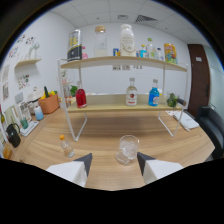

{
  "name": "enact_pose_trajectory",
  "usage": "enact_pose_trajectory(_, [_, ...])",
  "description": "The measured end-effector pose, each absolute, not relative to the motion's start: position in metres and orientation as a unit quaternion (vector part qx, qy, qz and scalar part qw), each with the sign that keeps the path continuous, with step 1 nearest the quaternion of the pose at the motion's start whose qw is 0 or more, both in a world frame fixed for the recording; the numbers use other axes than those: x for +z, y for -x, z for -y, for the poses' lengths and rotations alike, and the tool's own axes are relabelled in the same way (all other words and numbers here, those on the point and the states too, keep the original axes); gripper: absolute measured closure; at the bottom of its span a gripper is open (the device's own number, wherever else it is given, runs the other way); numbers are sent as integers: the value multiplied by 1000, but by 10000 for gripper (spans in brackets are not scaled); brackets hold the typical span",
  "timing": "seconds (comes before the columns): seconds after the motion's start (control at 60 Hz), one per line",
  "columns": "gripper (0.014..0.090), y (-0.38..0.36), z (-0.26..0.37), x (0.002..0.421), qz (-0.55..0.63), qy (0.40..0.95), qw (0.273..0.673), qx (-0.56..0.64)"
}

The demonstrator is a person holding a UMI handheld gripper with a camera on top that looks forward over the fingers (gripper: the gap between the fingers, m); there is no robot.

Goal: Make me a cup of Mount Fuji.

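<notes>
Far left: a black bag (pixel 13 135) is seen at the table's edge, with an orange planter (pixel 49 104) and small items behind it on the wooden table (pixel 100 130).
Small bottle: a clear little bottle with an orange cap (pixel 65 146) is stood on the table, ahead of the left finger and well left of the glass.
Shelf rack: a white-framed two-tier rack (pixel 120 107) is set across the table beyond the fingers.
Lower tier: a red bottle (pixel 80 97), a clear bottle with a red label (pixel 131 93) and a blue bottle (pixel 154 95) are lined up.
Upper tier: a dark canister (pixel 74 47), two pale jars (pixel 127 40) and small colourful packages are ranged.
Gripper (pixel 114 162): its two fingers are held apart, with nothing clamped.
Glass (pixel 128 148): a clear glass, apparently with ice inside, is stood on the table just ahead of the fingers, nearer the right one and untouched by either.
Far right: a dark chair (pixel 210 125) is seen beside the table.
</notes>
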State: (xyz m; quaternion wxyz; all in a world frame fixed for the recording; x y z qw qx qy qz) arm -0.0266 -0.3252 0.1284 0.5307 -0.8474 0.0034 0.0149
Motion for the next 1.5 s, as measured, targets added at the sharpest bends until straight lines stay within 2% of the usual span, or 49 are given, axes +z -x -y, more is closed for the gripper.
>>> enact_pose_trajectory(0.1, [207,-8,328,128,-16,852,524,4])
enact_pose_trajectory(0.2, [204,-35,308,150,-19,839,544,2])
enact_pose_trajectory(0.383, [206,-77,239,196,-17,810,586,3])
enact_pose_trajectory(0.6, [213,-114,157,205,-17,803,595,-1])
enact_pose_trajectory(0.65, [241,-119,142,203,-14,802,597,0])
enact_pose_trajectory(0.75, [361,-127,118,196,-8,808,589,-6])
enact_pose_trajectory(0.917, [668,-130,100,187,-1,815,580,-6])
enact_pose_trajectory(1.133, [681,-129,106,190,7,812,584,-6])
enact_pose_trajectory(1.317, [682,-120,143,213,12,798,602,3])
enact_pose_trajectory(1.4, [682,-118,168,204,-6,803,595,18])
enact_pose_trajectory(1.5, [685,-123,195,168,-29,821,570,14])
